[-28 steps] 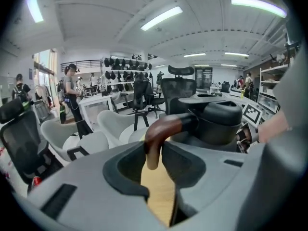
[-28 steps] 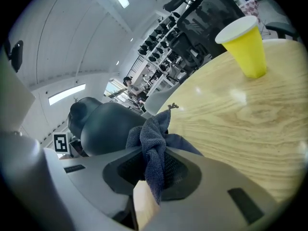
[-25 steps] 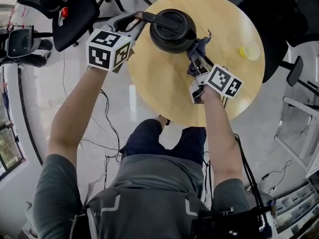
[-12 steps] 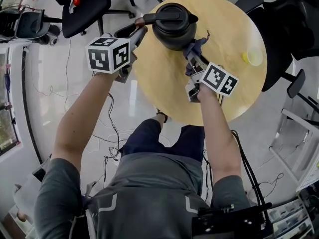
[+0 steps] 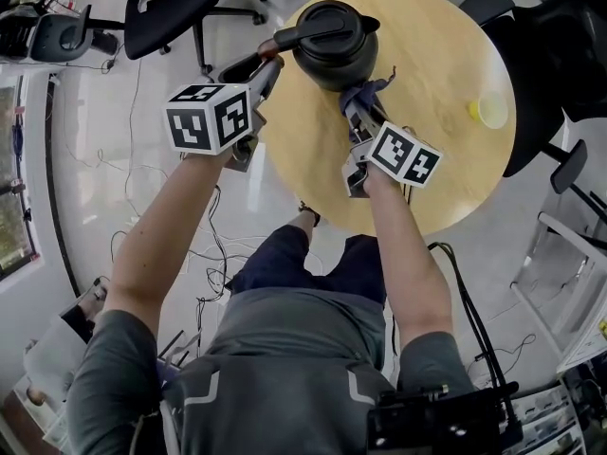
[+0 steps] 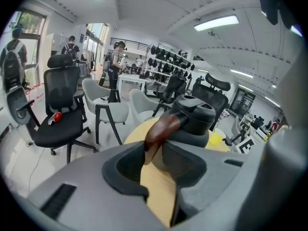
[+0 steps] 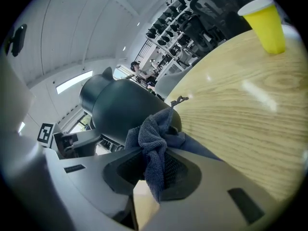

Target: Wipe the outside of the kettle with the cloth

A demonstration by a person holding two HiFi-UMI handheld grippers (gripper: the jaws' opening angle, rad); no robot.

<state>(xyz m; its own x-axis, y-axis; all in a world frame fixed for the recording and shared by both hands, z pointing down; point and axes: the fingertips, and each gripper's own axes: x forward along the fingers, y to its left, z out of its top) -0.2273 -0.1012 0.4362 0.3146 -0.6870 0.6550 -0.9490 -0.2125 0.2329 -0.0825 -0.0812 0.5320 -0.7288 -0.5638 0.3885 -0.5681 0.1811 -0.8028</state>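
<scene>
Right tongs (image 5: 356,112) pinch the dark blue cloth (image 7: 154,138) against the round black kettle (image 5: 332,50) just ahead. Left tongs (image 5: 266,64) have just been opening, with the kettle's brown handle (image 6: 161,126) loose between them. Wiping step; next, rub around its side.

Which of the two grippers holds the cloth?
The right gripper: its fingers are shut on the blue cloth, at the kettle's side. The left gripper has none; its fingers have just been opening, the kettle's brown handle between them.
</scene>
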